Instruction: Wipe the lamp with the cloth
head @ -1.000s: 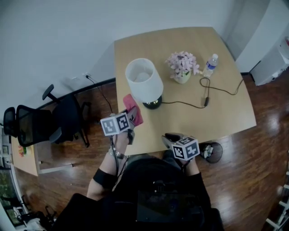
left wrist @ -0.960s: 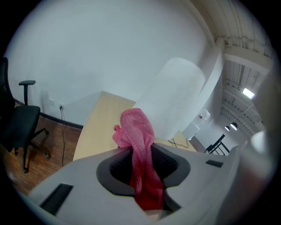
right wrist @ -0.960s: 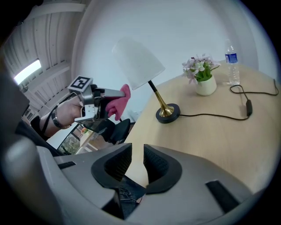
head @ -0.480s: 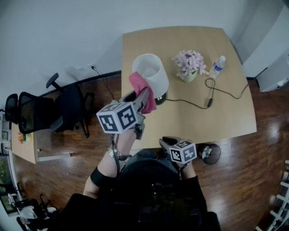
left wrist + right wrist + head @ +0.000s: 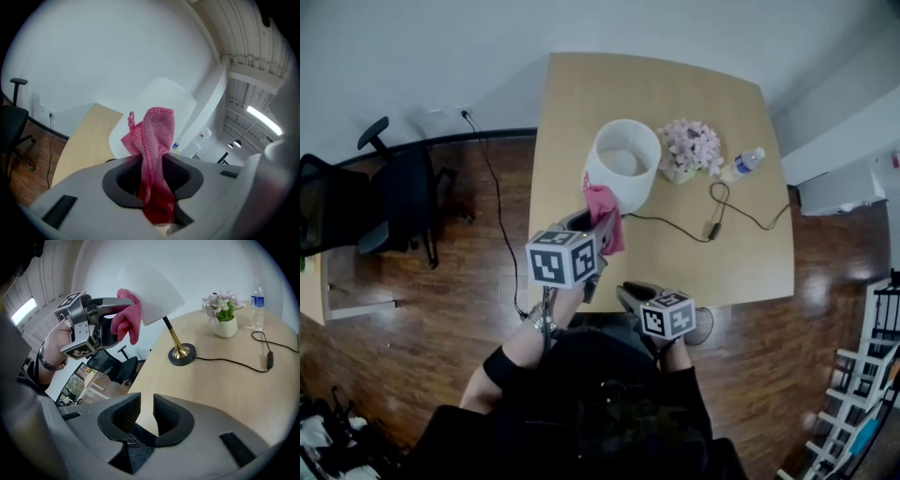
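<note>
The lamp (image 5: 622,169), the flowers (image 5: 691,148) and the cable (image 5: 711,228) are taking up the middle of the table (image 5: 567,112); its left strip is lying open.

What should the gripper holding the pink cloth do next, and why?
Probably ease the left gripper forward until the pink cloth presses against the white lamp shade. Its jaws pinch the cloth firmly, and the cloth's free end sits just beside the shade's near side, so wiping could begin there.

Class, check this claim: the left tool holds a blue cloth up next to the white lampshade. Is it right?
Not quite: the cloth is pink, not blue. The left gripper view shows it pinched in the left tool, up next to the white lampshade.
</note>
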`<state>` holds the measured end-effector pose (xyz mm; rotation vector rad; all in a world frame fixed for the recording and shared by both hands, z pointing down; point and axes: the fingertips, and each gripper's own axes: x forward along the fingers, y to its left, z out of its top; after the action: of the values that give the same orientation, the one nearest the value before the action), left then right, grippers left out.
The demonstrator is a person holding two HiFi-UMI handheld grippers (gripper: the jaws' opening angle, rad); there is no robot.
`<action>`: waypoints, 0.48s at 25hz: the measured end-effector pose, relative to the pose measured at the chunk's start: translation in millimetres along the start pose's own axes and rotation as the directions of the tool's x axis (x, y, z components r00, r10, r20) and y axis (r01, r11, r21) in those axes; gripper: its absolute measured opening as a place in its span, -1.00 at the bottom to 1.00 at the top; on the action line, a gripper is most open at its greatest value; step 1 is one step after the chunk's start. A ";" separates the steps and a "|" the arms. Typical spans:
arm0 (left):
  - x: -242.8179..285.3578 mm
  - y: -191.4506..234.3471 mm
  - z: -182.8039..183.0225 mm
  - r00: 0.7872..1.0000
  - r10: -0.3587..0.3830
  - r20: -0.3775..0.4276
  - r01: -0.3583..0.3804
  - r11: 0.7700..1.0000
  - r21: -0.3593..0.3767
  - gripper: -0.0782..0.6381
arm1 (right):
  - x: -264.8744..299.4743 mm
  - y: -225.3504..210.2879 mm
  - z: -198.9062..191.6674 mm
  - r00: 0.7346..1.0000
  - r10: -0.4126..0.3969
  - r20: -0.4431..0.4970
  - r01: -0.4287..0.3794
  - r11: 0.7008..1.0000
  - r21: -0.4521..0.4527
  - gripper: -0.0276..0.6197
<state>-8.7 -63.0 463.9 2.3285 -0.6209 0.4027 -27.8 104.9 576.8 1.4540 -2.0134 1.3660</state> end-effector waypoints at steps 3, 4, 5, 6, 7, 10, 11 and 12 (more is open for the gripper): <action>10.9 18.2 -29.2 0.998 0.011 -0.058 -0.014 0.998 -0.053 -0.45 | 5.3 2.7 -2.3 0.999 0.004 -0.038 -0.005 1.000 -0.008 -0.63; 14.5 24.0 -37.3 0.997 0.021 -0.073 -0.026 0.998 -0.064 -0.45 | 7.3 2.7 -4.5 0.998 0.016 -0.052 -0.017 1.000 -0.014 -0.63; 17.8 29.1 -43.1 0.996 0.036 -0.081 -0.042 0.997 -0.071 -0.45 | 8.6 0.4 -5.9 0.997 0.028 -0.069 -0.030 0.999 -0.026 -0.63; 20.6 33.0 -46.8 0.995 0.053 -0.081 -0.059 0.995 -0.076 -0.45 | 8.6 -4.7 -5.2 0.996 0.037 -0.085 -0.041 0.998 -0.043 -0.63; 22.6 35.6 -49.2 0.994 0.073 -0.078 -0.079 0.994 -0.077 -0.45 | 7.5 -11.5 -1.9 0.995 0.044 -0.094 -0.051 0.997 -0.064 -0.63; 25.8 39.6 -55.0 0.987 0.146 -0.067 -0.151 0.986 -0.069 -0.45 | -0.3 -35.4 18.2 0.994 0.067 -0.087 -0.077 0.990 -0.116 -0.63; 26.1 38.6 -54.6 0.984 0.169 -0.059 -0.173 0.982 -0.075 -0.45 | -5.3 -42.4 24.9 0.993 0.074 -0.088 -0.085 0.987 -0.135 -0.63; 26.0 36.8 -53.7 0.980 0.193 -0.048 -0.197 0.977 -0.087 -0.45 | -12.0 -47.5 30.0 0.992 0.083 -0.092 -0.097 0.982 -0.160 -0.63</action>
<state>-12.7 -58.5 533.8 2.1749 -0.8349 0.4976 26.3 85.4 577.9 1.2276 -2.1050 1.2407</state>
